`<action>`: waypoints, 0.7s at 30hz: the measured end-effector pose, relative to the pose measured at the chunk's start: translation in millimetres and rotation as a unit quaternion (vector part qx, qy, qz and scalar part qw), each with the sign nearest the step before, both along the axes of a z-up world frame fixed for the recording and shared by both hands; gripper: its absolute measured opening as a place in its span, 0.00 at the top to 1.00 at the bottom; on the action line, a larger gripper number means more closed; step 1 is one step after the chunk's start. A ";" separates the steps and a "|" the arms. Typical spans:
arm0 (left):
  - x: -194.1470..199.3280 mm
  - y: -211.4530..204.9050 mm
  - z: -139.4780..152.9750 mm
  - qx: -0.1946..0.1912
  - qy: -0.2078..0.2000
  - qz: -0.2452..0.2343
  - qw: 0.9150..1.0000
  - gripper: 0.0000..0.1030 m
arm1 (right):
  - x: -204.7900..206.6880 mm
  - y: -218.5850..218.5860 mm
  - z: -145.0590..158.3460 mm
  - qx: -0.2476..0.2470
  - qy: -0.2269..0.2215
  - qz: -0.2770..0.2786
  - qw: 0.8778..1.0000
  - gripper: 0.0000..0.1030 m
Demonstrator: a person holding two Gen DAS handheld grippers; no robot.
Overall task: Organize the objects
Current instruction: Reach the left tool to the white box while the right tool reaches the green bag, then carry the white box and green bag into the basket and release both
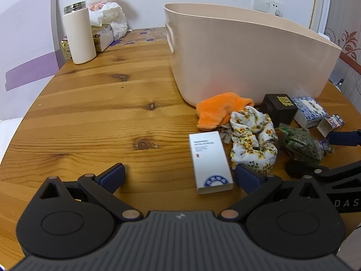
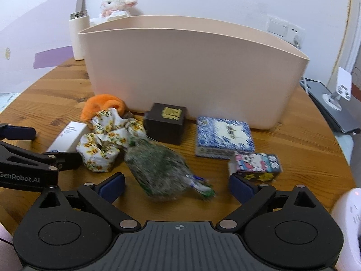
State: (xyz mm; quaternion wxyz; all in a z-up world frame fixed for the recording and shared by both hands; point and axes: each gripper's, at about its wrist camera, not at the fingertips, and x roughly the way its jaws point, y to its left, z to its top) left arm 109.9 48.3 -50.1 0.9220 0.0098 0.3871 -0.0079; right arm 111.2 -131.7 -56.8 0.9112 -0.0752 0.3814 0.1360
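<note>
Black hand-held gripper (image 1: 179, 177), blue fingertips (image 1: 112, 176).

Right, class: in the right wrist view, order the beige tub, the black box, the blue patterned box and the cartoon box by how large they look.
1. Beige tub, by far.
2. Blue patterned box.
3. Black box; close to the blue one, and farther back, so unsure.
4. Cartoon box, though nearest.

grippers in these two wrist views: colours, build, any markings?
Both match: matte black linkage arms with round copper-coloured pivot pins, navy blue finger pads, a grey ribbed base plate with a small crosshair mark. The left gripper shows white "GenRobot.AI" lettering in the right wrist view; the right gripper shows "DAS" in the left. No cables or sleeves visible.
</note>
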 end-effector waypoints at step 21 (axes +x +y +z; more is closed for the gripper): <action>-8.4 -5.0 8.8 -0.033 -0.017 -0.079 0.996 0.68 | -1.2 21.7 2.9 0.013 -0.023 0.027 0.999 0.50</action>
